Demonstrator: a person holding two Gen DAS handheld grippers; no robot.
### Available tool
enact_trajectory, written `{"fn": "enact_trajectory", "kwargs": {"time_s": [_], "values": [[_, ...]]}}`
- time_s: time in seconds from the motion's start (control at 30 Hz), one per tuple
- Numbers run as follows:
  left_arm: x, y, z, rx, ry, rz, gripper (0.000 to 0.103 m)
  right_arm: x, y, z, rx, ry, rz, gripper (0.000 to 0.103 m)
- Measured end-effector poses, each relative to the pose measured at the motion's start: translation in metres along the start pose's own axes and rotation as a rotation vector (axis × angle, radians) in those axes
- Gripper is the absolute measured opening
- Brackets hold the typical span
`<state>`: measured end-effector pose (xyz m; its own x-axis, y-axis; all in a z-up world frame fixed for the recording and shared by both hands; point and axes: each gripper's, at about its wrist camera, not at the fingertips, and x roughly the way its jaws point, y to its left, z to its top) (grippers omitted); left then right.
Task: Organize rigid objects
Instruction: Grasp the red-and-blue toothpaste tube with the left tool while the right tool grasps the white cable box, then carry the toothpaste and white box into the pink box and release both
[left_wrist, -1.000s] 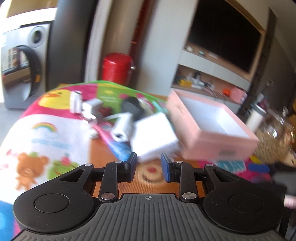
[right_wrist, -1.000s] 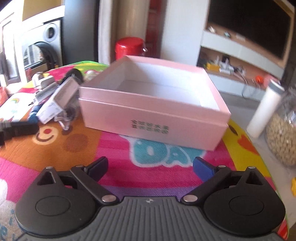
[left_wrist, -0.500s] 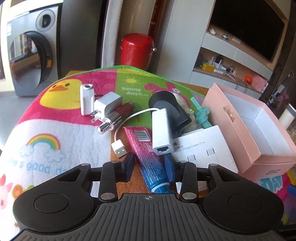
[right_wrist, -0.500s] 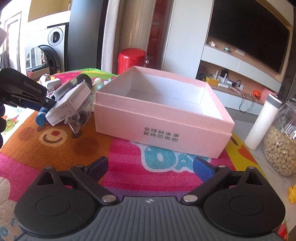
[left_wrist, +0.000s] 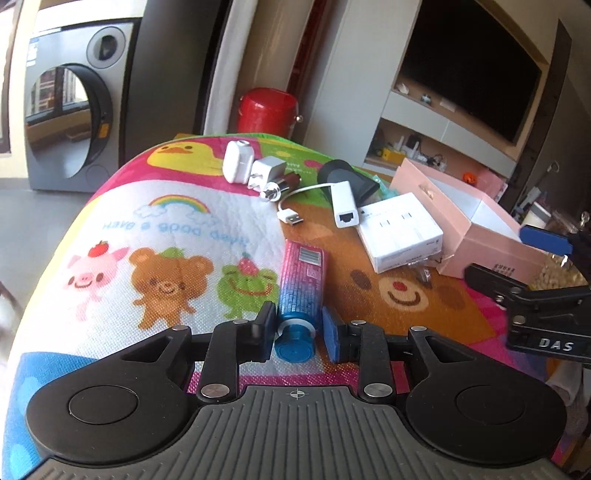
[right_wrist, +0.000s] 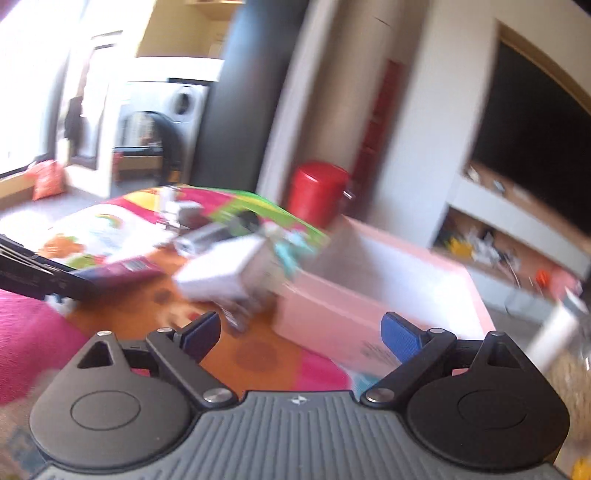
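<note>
Tube is lain on the tabletop mat, its blue cap bracketed, not yet pinched, by the narrowed left hand-held gripper; closing and carrying to the pink box is judged next. Right hand-held gripper is held wide, empty

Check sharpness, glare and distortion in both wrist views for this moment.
Left wrist view: sharp, the tube between the left gripper jaws reads clearly; sun glare whitens the mat; fisheye bends the room edges. Right wrist view: strong motion blur smears the white box and pink box; window blown out at left; only the right gripper stays crisp.
</note>
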<state>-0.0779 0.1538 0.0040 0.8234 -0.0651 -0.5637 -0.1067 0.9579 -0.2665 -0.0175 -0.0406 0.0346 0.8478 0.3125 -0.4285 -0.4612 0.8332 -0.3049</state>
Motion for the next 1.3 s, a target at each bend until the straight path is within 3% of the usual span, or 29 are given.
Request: {"fn": "enact_trajectory", "kwargs": {"time_s": [0.13, 0.27, 0.4, 0.6, 0.87, 1.13, 1.3], "values": [[0.000, 0.001, 0.000, -0.004, -0.009, -0.004, 0.032, 0.031, 0.040, 0.027, -0.119, -0.017, 0.018, 0.095], [-0.001, 0.009, -0.001, -0.051, -0.017, -0.035, 0.032, 0.076, 0.057, 0.043, -0.139, 0.083, 0.032, 0.095], [-0.003, 0.014, -0.001, -0.077, -0.017, -0.052, 0.032, 0.098, 0.066, 0.046, -0.168, 0.160, 0.006, 0.078], [0.012, -0.009, 0.015, 0.079, 0.032, 0.022, 0.032, 0.033, 0.039, 0.042, -0.084, 0.133, 0.109, 0.069], [0.045, -0.038, 0.031, 0.253, 0.079, 0.107, 0.036, -0.043, -0.006, 0.003, -0.001, 0.126, 0.099, 0.069], [0.006, -0.069, -0.007, 0.316, 0.131, -0.075, 0.036, -0.064, -0.063, -0.030, 0.181, 0.143, 0.071, 0.069], [0.004, -0.092, -0.017, 0.364, 0.145, -0.024, 0.037, -0.055, -0.068, -0.049, 0.239, 0.205, 0.126, 0.069]]}}
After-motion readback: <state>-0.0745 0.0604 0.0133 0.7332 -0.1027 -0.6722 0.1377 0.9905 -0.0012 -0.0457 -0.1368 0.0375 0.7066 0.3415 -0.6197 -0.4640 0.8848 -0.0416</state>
